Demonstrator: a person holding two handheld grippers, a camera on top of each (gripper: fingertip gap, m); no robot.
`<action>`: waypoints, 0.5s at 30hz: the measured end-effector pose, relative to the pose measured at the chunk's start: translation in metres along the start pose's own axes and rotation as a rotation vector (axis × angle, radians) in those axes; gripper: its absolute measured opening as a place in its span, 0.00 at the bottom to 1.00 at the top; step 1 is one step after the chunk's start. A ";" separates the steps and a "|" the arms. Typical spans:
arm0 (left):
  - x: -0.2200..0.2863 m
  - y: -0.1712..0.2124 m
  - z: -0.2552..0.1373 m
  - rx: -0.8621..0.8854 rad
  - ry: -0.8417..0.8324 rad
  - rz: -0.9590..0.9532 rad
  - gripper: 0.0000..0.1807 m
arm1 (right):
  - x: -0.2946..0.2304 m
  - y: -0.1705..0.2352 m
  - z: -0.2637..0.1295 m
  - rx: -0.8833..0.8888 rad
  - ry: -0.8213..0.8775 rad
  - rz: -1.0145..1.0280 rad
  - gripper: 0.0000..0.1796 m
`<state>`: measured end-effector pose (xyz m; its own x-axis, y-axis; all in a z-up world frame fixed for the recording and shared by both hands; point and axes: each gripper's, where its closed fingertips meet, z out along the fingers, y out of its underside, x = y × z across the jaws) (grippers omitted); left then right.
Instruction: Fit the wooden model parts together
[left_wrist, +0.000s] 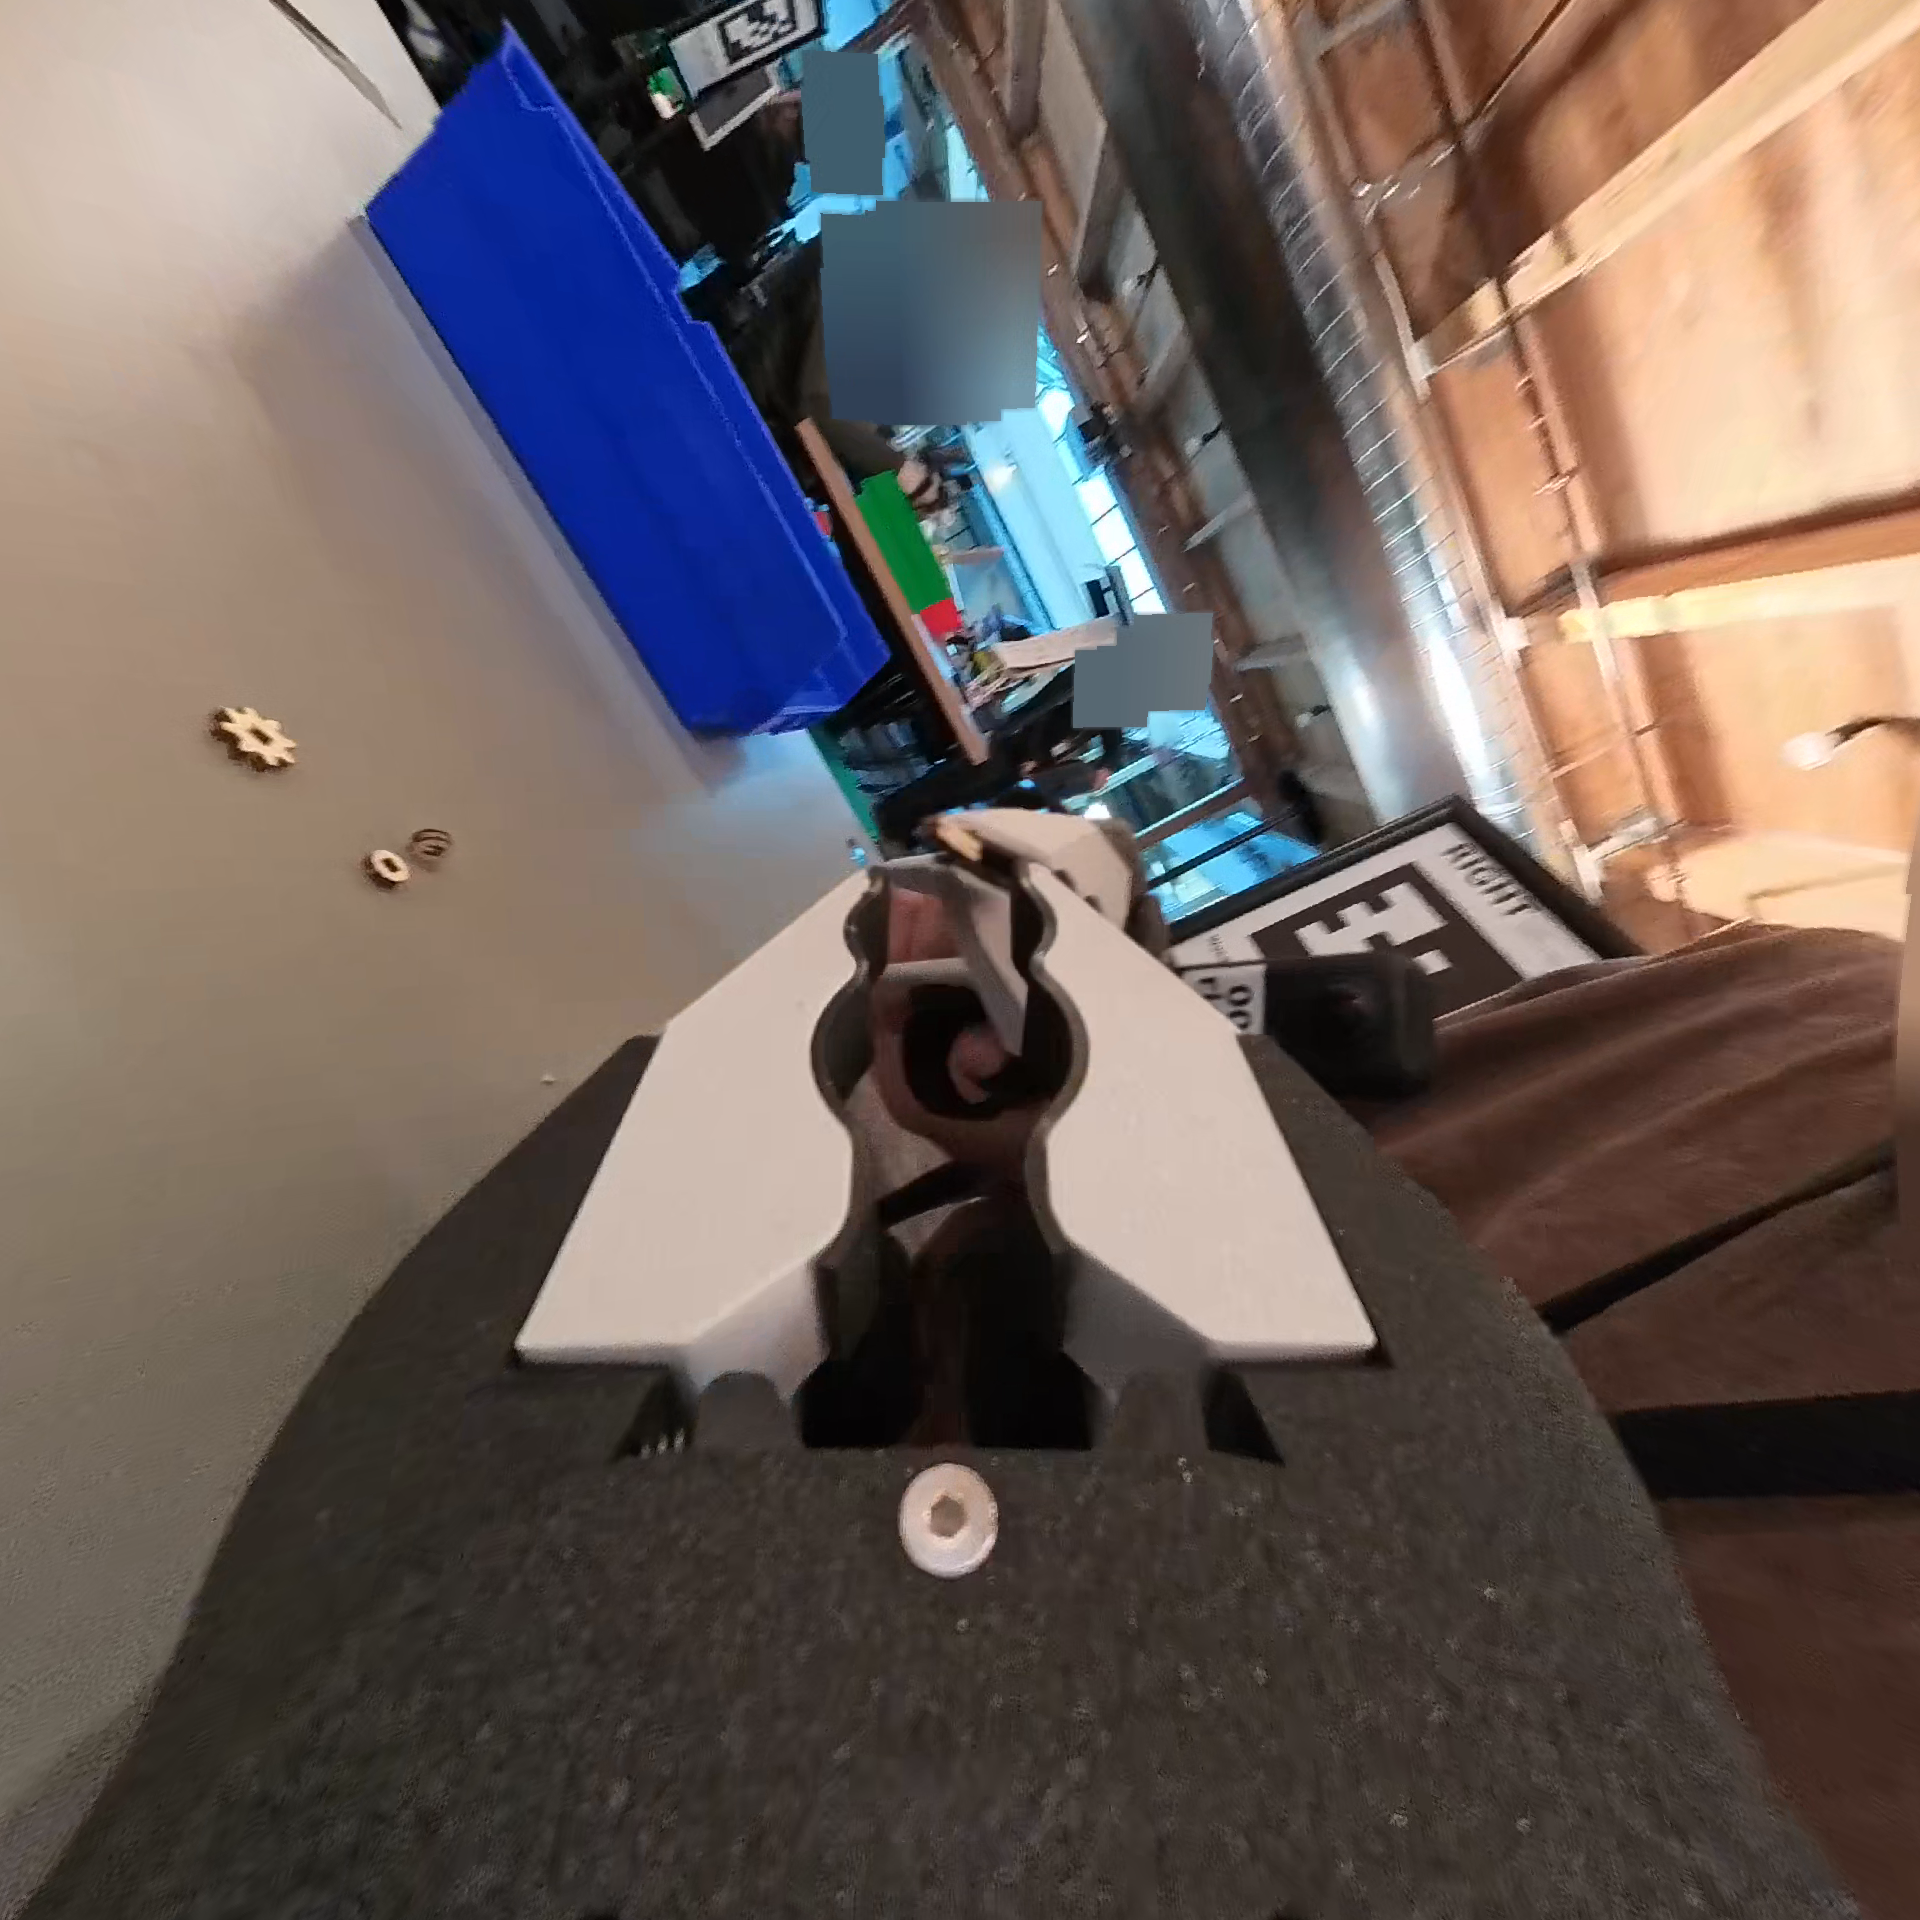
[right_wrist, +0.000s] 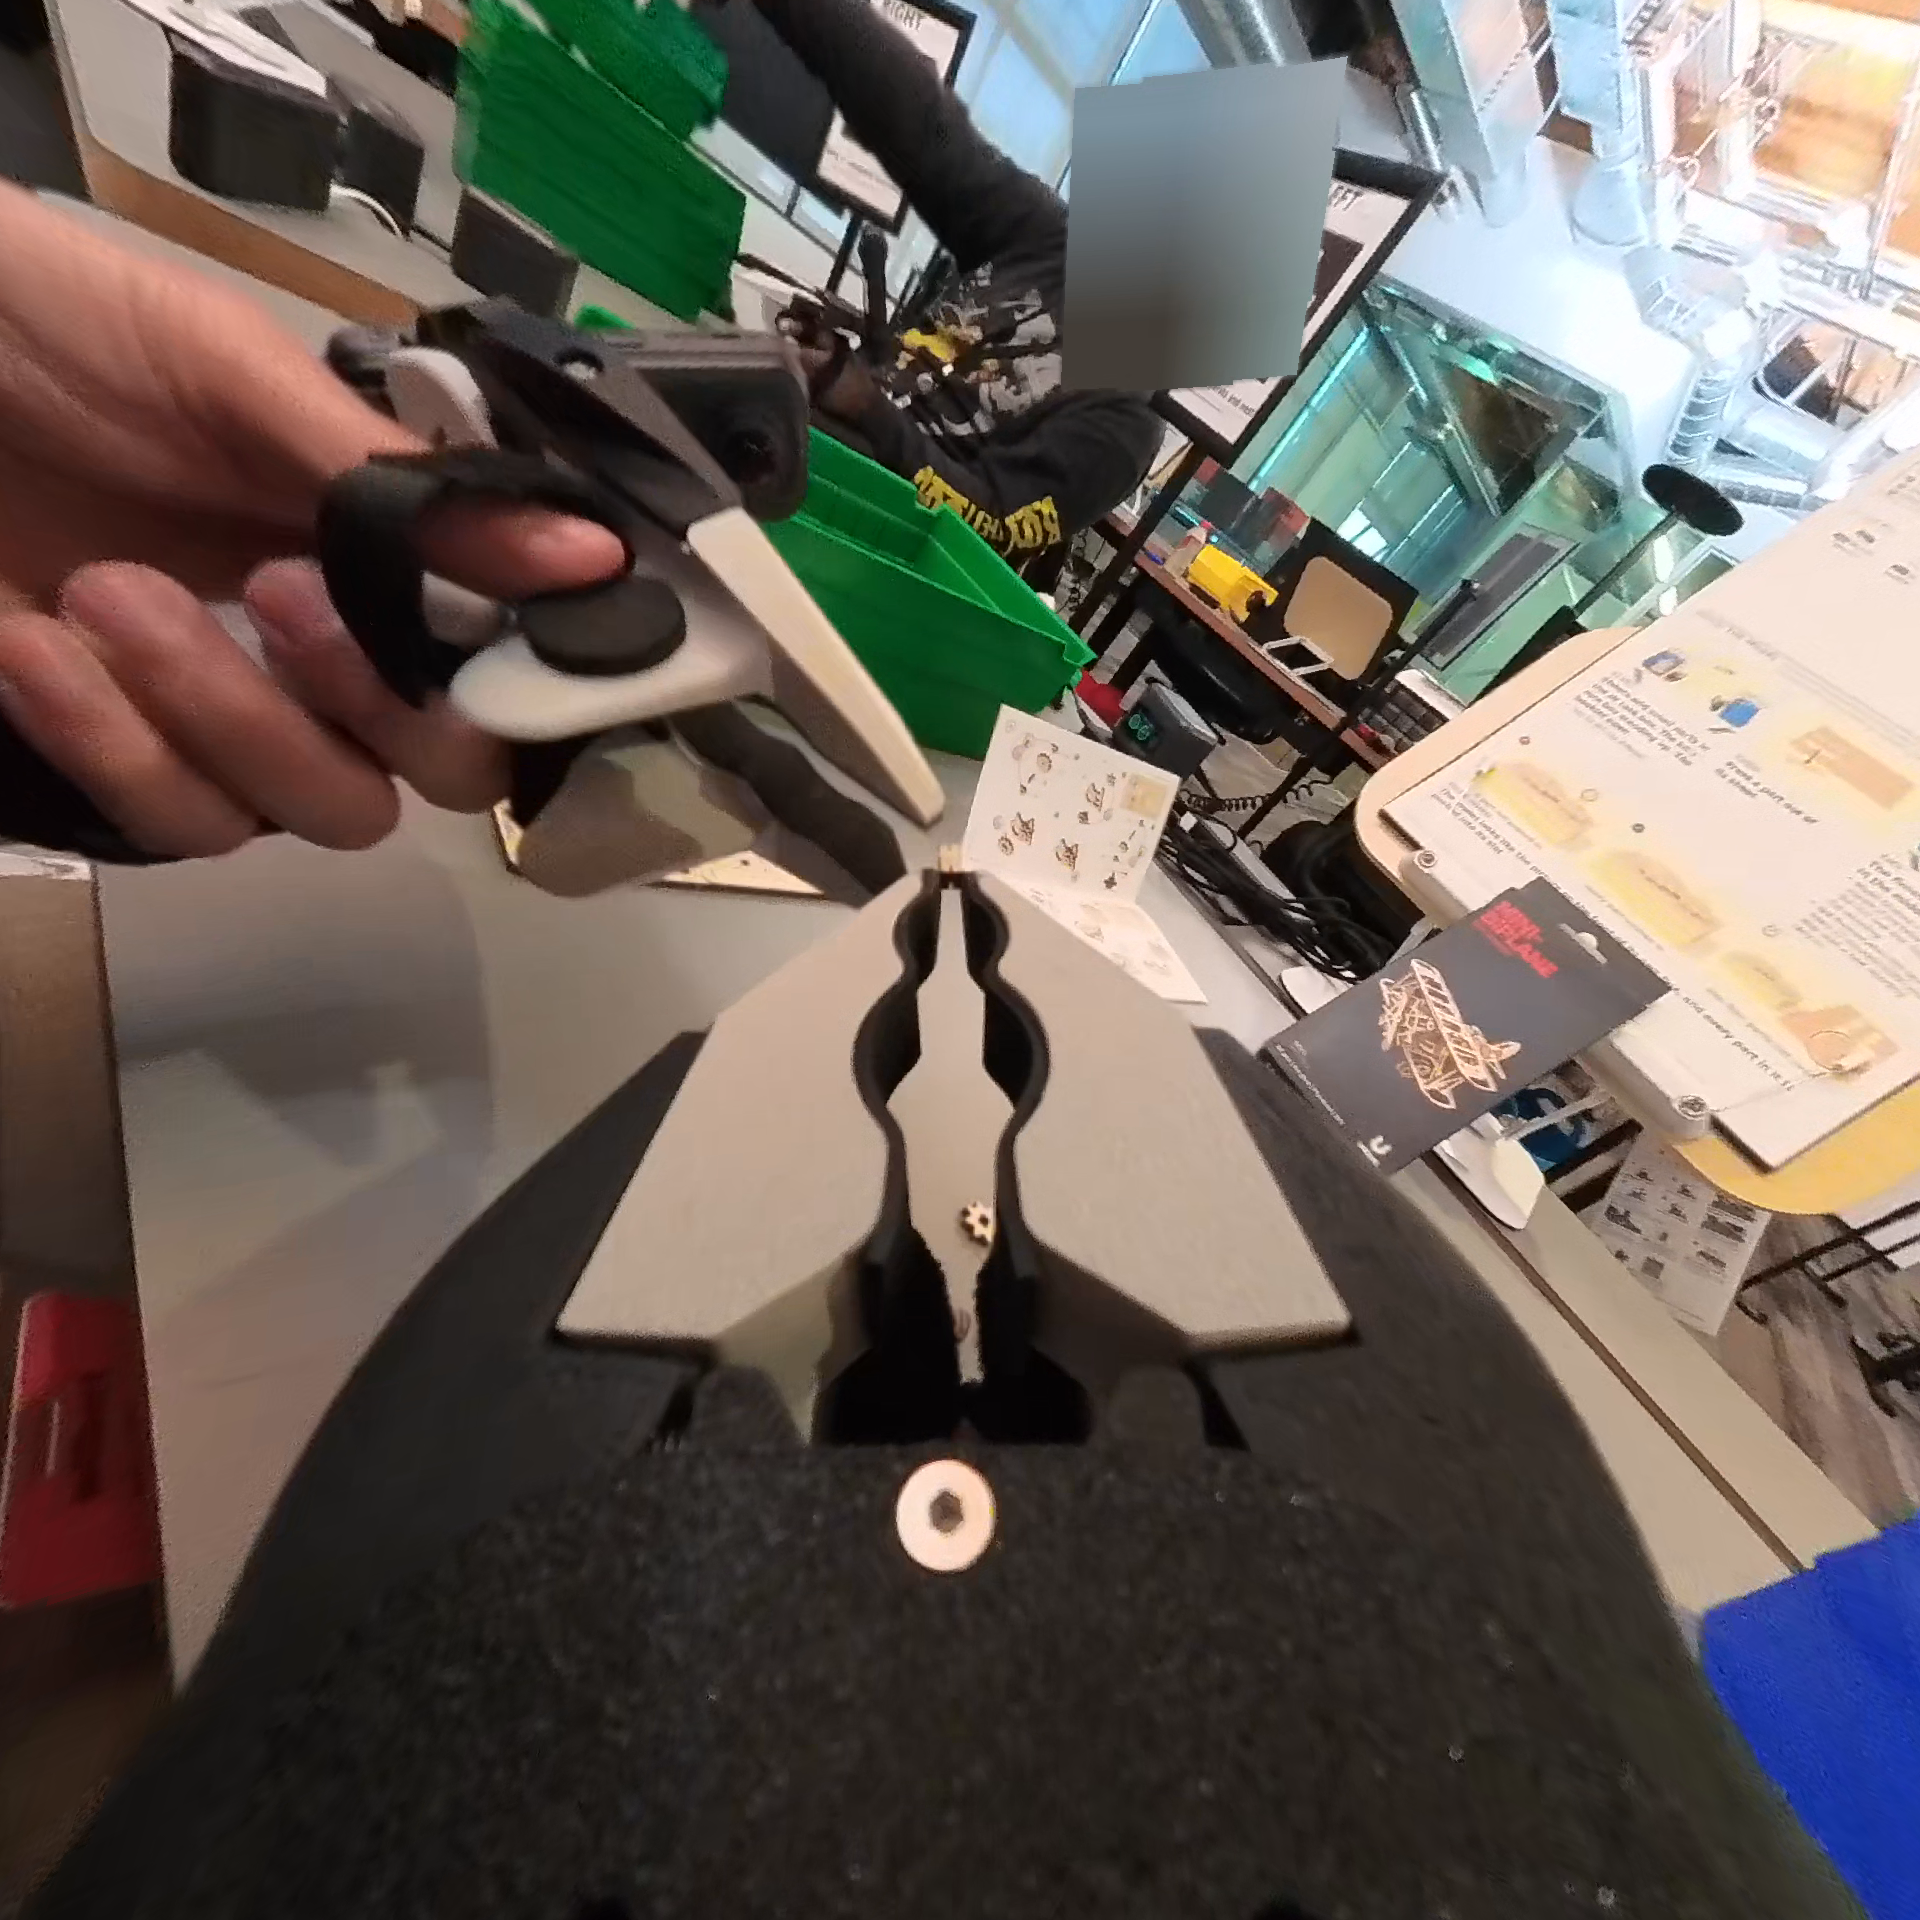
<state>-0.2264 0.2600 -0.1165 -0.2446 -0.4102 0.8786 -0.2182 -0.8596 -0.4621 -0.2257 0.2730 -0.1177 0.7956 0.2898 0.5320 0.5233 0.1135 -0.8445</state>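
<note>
Right tongs pinching small wooden part at tips, raised off tabletop for mating.
Left tongs brought tip-to-tip; whether clenched, cannot tell; spare gear lies aside.

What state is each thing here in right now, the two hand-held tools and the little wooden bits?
right tool: shut on a tiny wooden piece
left tool: cannot tell whether open or shut, held in a hand
wooden gear: lying flat on the table, loose
small wooden ring: lying flat, loose

Right tool pinched nearly closed, left tool (tips facing it) in the person's hand.
</note>
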 end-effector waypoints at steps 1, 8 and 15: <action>0.002 -0.001 -0.001 0.011 0.030 -0.030 0.11 | 0.000 0.000 0.000 0.001 0.001 -0.005 0.02; 0.005 -0.004 -0.004 0.042 0.081 -0.095 0.06 | -0.001 -0.004 0.001 0.030 0.009 -0.002 0.02; 0.002 -0.004 -0.006 0.038 0.066 -0.076 0.05 | -0.004 -0.005 0.000 0.022 -0.001 -0.006 0.02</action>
<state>-0.2319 0.2647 -0.1131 -0.2903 -0.3235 0.9006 -0.2025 -0.8991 -0.3882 -0.2314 0.2711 -0.1151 0.7921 0.2901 0.5371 0.5214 0.1358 -0.8424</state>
